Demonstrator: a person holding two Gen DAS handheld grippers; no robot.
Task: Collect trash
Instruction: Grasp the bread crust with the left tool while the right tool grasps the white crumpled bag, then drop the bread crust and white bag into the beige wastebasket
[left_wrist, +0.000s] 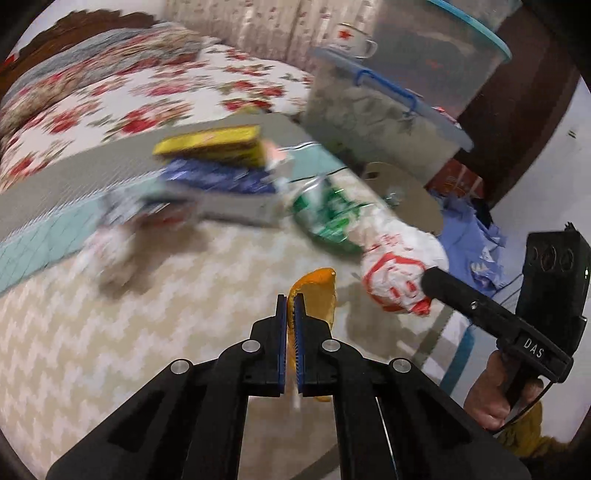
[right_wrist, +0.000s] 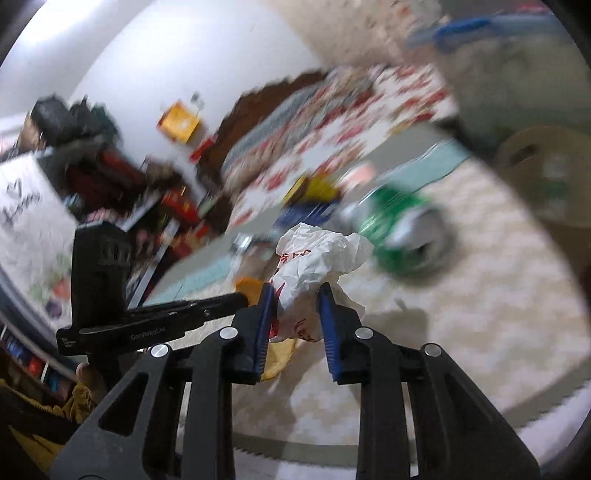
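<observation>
My left gripper (left_wrist: 291, 301) is shut on an orange peel (left_wrist: 318, 291) and holds it above the table with the zigzag cloth (left_wrist: 110, 350). My right gripper (right_wrist: 296, 291) is shut on a crumpled white wrapper with red print (right_wrist: 314, 260), lifted off the table; the wrapper also shows in the left wrist view (left_wrist: 399, 271), with the right gripper's finger (left_wrist: 461, 293) against it. The peel shows beside the left gripper's finger (right_wrist: 207, 308) in the right wrist view (right_wrist: 251, 288). A green and white bag (left_wrist: 328, 214) lies on the table behind.
A yellow box (left_wrist: 218, 142) and a blue packet (left_wrist: 221, 177) lie blurred at the table's far side. A clear storage box with blue lid (left_wrist: 384, 107) and a round wooden board (left_wrist: 410, 195) stand at the right. A flowered bed (left_wrist: 147, 88) is behind.
</observation>
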